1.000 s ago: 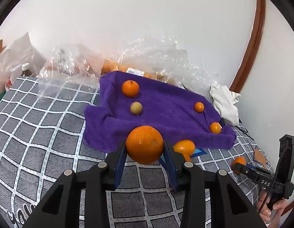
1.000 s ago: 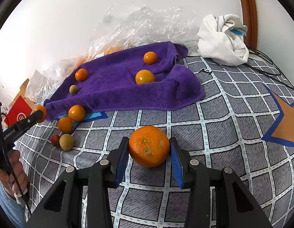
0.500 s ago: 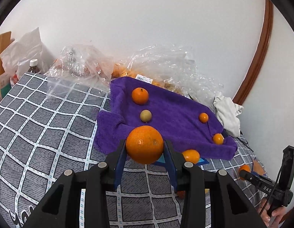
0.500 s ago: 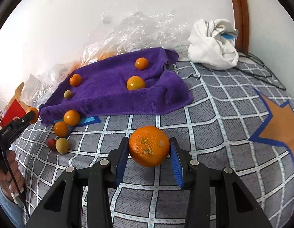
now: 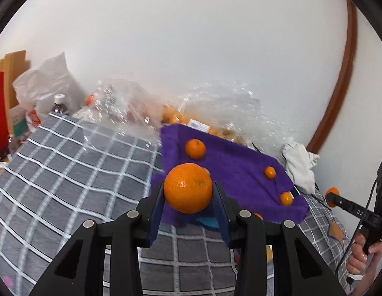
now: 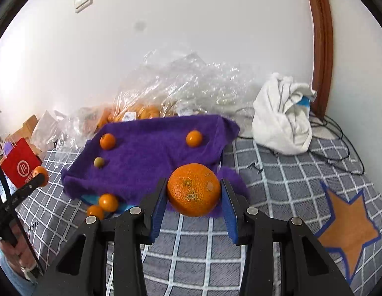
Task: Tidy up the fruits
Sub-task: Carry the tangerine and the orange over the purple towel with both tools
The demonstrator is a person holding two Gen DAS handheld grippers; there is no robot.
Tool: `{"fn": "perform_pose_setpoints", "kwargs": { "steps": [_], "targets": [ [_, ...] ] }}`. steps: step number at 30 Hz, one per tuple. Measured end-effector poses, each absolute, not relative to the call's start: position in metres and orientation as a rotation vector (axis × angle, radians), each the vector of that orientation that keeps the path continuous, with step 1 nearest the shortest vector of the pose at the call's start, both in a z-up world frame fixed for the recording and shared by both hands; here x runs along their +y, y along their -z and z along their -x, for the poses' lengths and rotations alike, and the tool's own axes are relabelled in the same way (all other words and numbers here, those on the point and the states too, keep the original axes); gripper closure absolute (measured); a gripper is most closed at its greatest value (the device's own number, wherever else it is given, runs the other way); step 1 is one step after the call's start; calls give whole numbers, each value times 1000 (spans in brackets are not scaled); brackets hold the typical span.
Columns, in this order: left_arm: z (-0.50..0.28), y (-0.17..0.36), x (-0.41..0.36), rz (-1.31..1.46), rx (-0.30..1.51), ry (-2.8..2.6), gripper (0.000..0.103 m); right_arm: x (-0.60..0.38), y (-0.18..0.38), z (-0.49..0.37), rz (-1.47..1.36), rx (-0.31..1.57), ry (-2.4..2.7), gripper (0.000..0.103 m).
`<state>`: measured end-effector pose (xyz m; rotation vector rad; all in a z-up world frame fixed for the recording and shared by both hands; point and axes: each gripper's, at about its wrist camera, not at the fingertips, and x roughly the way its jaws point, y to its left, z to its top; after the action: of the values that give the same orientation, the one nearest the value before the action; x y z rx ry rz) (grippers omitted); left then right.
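Fruit inside the crumpled plastic bags [image 6: 166, 93] is blurred; the held orange [image 5: 188, 188] hides one towel fruit.

A towel [image 6: 151, 157] lies on the bed [image 6: 277, 197] with small fruits [image 6: 194, 138] on it and two more [image 6: 108, 202] off its near left edge. Plastic bags [image 6: 191, 86] sit behind it, a cloth bundle [image 6: 282, 120] to its right.

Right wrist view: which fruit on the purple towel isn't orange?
The small yellow-green fruit near the purple towel's left edge. The other two fruits lying on the towel, one behind it and one toward the far right, are both orange.
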<state>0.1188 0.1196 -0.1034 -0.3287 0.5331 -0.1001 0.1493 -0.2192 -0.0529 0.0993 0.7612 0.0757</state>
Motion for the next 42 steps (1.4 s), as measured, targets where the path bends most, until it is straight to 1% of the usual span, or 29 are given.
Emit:
{"fn": "perform_pose_setpoints", "kwargs": {
  "steps": [7,10,14,17,23,32,37,40,42],
  "targets": [
    [-135,51,113,298,459,162,66,-215,50,-194,-92,764,-86,61],
    [-151,44,100,281,448,168,66,-210,53,-215,-83,775,-87,61],
    [-177,55,88,311,482,172,66,-210,64,-241,-110,805,-86,61],
    [-196,75,80,365,521,201,66,-213,79,-255,-144,832,-69,61],
    [-214,112,76,343,613,184,66,-219,113,-271,-185,876,-59,61],
    [-224,126,76,340,662,174,66,-210,132,-284,-155,899,-59,61],
    [-230,135,75,331,727,167,66,-208,134,-284,-131,899,-61,60],
    [-232,138,72,310,754,160,66,-208,130,-280,-130,875,-68,55],
    [-233,141,69,291,776,156,66,-209,125,-277,-135,854,-67,47]
  ]
}}
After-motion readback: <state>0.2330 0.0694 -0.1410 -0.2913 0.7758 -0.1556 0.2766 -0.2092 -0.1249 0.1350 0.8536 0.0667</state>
